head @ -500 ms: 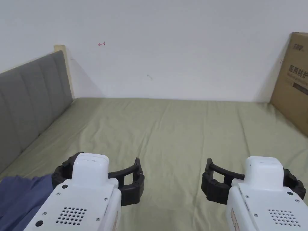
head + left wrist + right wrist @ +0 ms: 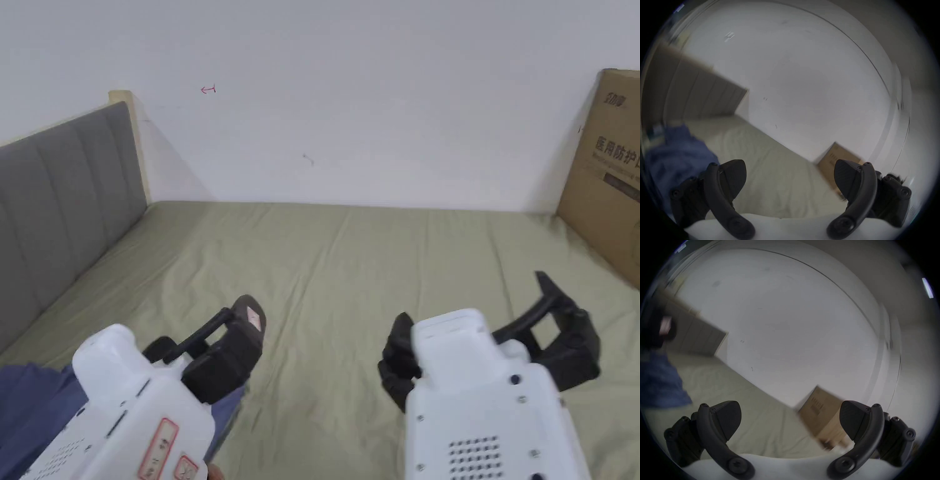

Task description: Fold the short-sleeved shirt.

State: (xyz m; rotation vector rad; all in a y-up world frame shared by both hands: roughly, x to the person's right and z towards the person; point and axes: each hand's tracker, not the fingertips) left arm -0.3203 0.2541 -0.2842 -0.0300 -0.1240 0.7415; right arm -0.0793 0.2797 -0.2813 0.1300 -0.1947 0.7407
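A bedroom, from what I see. Bed (image 2: 350, 262) under a creased olive-green sheet fills the floor of the head view; grey padded headboard (image 2: 62, 206) on its left; plain white wall (image 2: 375, 106) behind; brown cardboard box (image 2: 609, 175) leaning at right.

Left gripper (image 2: 206, 350): hovering low at the near left of the bed, rolled onto its side, jaws standing wide apart with nothing between them.
Right gripper (image 2: 490, 337): hovering at the near right of the bed, tilted, jaws spreading wide and holding nothing.
Spacing: the two white housings are sitting side by side, apart.
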